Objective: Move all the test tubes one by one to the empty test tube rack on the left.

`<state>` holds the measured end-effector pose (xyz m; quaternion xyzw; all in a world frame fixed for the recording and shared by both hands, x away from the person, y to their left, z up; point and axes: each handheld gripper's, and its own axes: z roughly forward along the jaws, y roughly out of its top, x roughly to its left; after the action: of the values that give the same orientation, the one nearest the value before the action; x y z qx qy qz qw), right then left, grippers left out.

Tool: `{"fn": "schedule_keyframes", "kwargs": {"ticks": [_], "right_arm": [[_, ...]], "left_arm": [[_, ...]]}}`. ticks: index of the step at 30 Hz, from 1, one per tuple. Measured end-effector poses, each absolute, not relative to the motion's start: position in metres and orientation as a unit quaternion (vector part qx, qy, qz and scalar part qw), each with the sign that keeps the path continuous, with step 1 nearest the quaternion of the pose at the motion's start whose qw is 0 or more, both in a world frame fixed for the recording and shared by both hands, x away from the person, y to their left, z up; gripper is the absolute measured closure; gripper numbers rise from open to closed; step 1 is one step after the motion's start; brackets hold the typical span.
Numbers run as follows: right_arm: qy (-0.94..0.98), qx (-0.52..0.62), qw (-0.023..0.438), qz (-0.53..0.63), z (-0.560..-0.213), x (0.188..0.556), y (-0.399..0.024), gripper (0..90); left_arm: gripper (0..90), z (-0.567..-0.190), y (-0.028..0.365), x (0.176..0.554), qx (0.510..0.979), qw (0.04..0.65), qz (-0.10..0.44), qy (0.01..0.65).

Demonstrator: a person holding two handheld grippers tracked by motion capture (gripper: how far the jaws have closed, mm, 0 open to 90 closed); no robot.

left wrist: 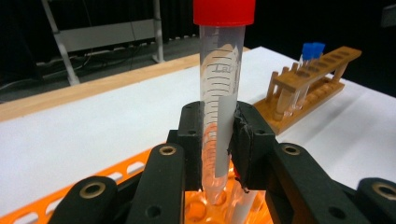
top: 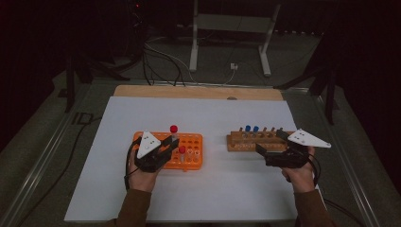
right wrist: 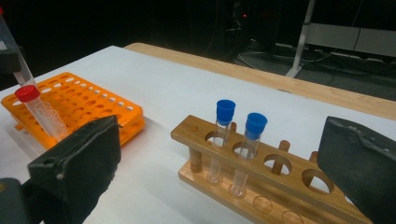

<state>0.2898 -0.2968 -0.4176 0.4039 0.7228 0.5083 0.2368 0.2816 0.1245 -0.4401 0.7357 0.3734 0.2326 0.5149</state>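
Note:
My left gripper (top: 171, 143) is shut on a clear graduated tube with a red cap (left wrist: 223, 70). The tube stands upright over the orange rack (top: 194, 140). Its pointed tip is down at one of the rack's holes, and I cannot tell whether it is inside. A second red-capped tube (top: 182, 150) stands in the rack close beside it. My right gripper (top: 271, 142) stands wide open in front of the wooden rack (right wrist: 280, 184), nothing between its pads. Two blue-capped tubes (right wrist: 225, 112) (right wrist: 256, 125) stand in that wooden rack's left holes.
Both racks sit on a white sheet (top: 198, 189) over a wooden table whose far edge (top: 198, 91) is bare wood. Beyond it are cables and a white stand's legs (top: 194, 52) on the floor. Several holes of the wooden rack (top: 272, 135) to the right are free.

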Motion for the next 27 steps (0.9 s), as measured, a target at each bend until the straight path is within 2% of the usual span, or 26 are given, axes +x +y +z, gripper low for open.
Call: {"fn": "schedule_keyframes", "kwargs": {"ticks": [20,27], "right_arm": [[0.730,0.398,0.228,0.507,-0.423,0.290,-0.293,0.1],[0.732,0.396,0.228,0.506,-0.423,0.290,-0.293,0.0]], "left_arm": [[75.1,-0.471,0.123,0.278,0.753,0.486,0.217,0.386],[75.2,-0.478,0.120,0.278,0.775,0.458,0.210,0.381]]}}
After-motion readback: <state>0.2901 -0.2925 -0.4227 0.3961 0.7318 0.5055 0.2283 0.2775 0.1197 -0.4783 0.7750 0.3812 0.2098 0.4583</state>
